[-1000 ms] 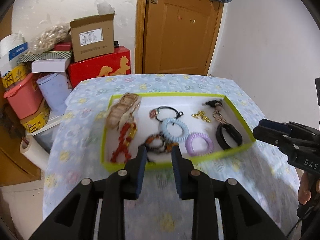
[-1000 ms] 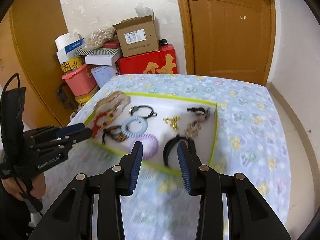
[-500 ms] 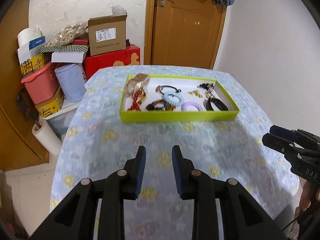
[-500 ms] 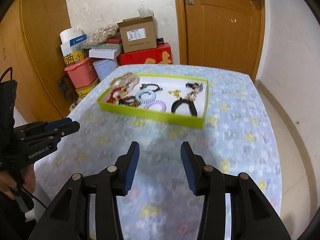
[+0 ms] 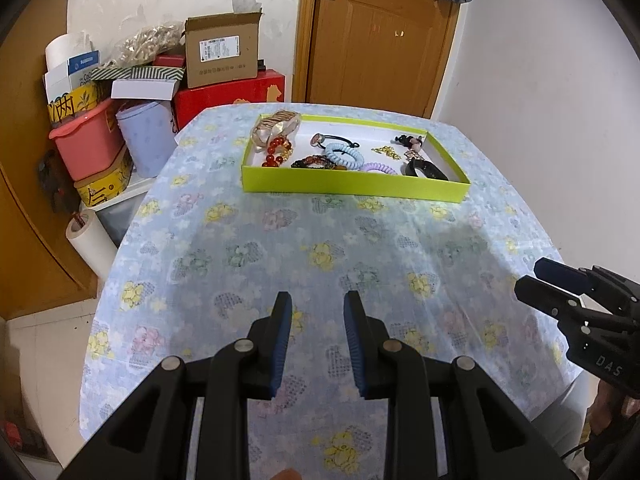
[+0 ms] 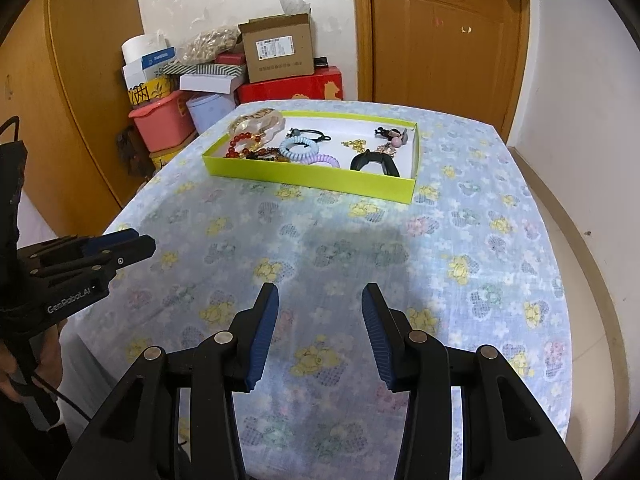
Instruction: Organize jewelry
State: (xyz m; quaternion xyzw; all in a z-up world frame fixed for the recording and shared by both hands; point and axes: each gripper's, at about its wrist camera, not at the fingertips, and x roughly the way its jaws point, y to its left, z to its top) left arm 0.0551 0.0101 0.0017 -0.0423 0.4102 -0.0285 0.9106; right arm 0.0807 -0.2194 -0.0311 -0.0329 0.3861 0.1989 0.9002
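Observation:
A lime-green tray [image 5: 352, 189] [image 6: 312, 177] stands at the far end of the floral-cloth table [image 5: 280, 248]. In it lie a red bead bracelet [image 5: 276, 148], a light blue coil tie [image 5: 342, 154], a purple coil tie [image 5: 380, 168], a black band [image 5: 424, 170], a gold chain [image 5: 386, 152] and a gold bangle [image 5: 276, 126]. My left gripper [image 5: 317, 306] hovers open over the near part of the cloth, well short of the tray, and also shows in the right wrist view [image 6: 132, 244]. My right gripper [image 6: 320, 296] is open and empty too, at the right in the left wrist view [image 5: 552, 284].
Stacked cardboard and red boxes [image 5: 222, 56], a pink tub [image 5: 86, 140] and a paper roll [image 5: 90, 240] crowd the floor left of the table. A wooden door [image 5: 380, 36] stands behind. The table's edges drop off left and right.
Both grippers have drawn back from just over the tray to the near part of the table. The right jaws stand a little wider than before.

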